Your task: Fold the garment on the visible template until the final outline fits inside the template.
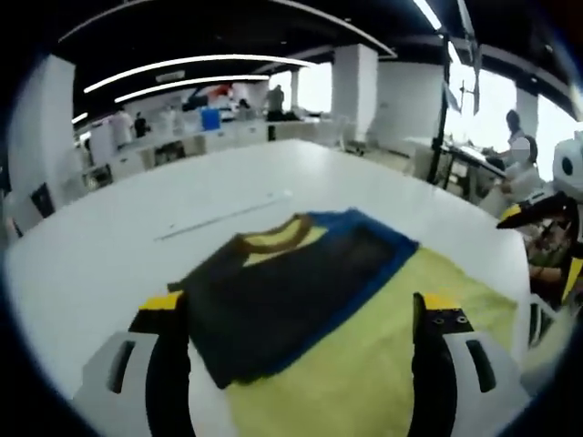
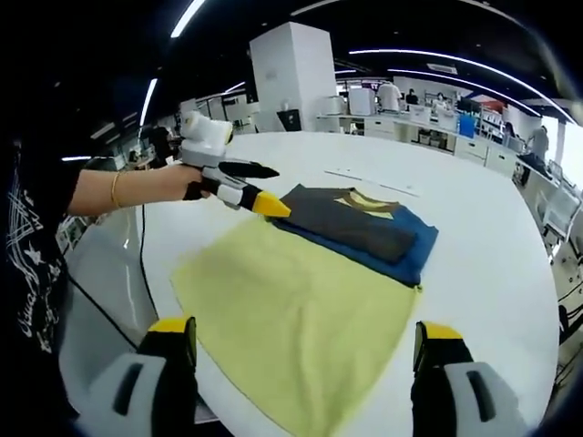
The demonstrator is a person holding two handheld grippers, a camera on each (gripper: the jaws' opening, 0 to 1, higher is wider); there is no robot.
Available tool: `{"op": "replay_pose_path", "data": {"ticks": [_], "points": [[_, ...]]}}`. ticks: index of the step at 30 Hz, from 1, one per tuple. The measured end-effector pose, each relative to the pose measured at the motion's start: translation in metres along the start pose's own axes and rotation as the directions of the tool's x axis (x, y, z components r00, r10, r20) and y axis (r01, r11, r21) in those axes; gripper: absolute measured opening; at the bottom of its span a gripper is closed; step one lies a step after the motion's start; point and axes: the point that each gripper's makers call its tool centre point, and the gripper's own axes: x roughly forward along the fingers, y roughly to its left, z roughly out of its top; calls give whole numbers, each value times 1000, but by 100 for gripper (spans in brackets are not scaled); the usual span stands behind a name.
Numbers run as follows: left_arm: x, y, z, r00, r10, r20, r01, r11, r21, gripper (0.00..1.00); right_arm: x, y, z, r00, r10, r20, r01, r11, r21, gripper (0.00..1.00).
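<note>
Garment (image 2: 351, 223) lies flat on the white worktop (image 2: 492, 264), partly folded: dark grey body, blue edge showing along one side, yellow collar w/ brown trim at the far end. It sits on the far end of the yellow template (image 2: 291, 319), which is a rectangular cloth spread toward the near worktop edge. Blue edge of the garment runs right along the template's far/side border; can't tell if it overhangs slightly.

Left gripper view: left gripper (image 1: 305, 314) hangs over the near part of the garment (image 1: 282, 291), jaws spread wide, nothing between them. Yellow-tipped jaw ends straddle the dark fabric and the template (image 1: 392, 364). Worktop (image 1: 182, 191) beyond has a thin pale strip (image 1: 223, 217) lying on it.

Right gripper view: right gripper (image 2: 301, 337) is over the near end of the template, jaws released and wide apart, not touching cloth as far as I can see. The left gripper (image 2: 264, 202) also shows here from the side, held in a person's hand (image 2: 178, 182) w/ a bracelet; its yellow tip is at the garment's near corner, at or just above the fabric, can't tell contact.

Bkgd: open office, desks, white columns, strip lights, a few people well away.
</note>
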Motion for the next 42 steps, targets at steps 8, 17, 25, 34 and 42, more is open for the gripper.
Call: {"op": "replay_pose_path", "data": {"ticks": [8,17,25,34,42], "points": [[-24,5,-18,1000,-20,-8,19,999,-29,99,0,1,-9,1000,-7,-9,7,1000,19,100],[-52,-2,-41,998,-37,-53,37,999,-12,99,-1,1,-27,999,-8,-50,10,999,40,100],[-81,-3,-57,997,-45,-70,43,998,-42,95,2,-1,-46,996,-21,-88,28,996,81,99],[-110,-5,-75,993,-48,-103,41,997,-66,92,3,-5,-64,993,-42,-115,58,989,139,98],[-127,-15,-100,988,-48,-146,35,995,-88,88,4,-5,-86,985,-63,-162,87,986,144,94]]}}
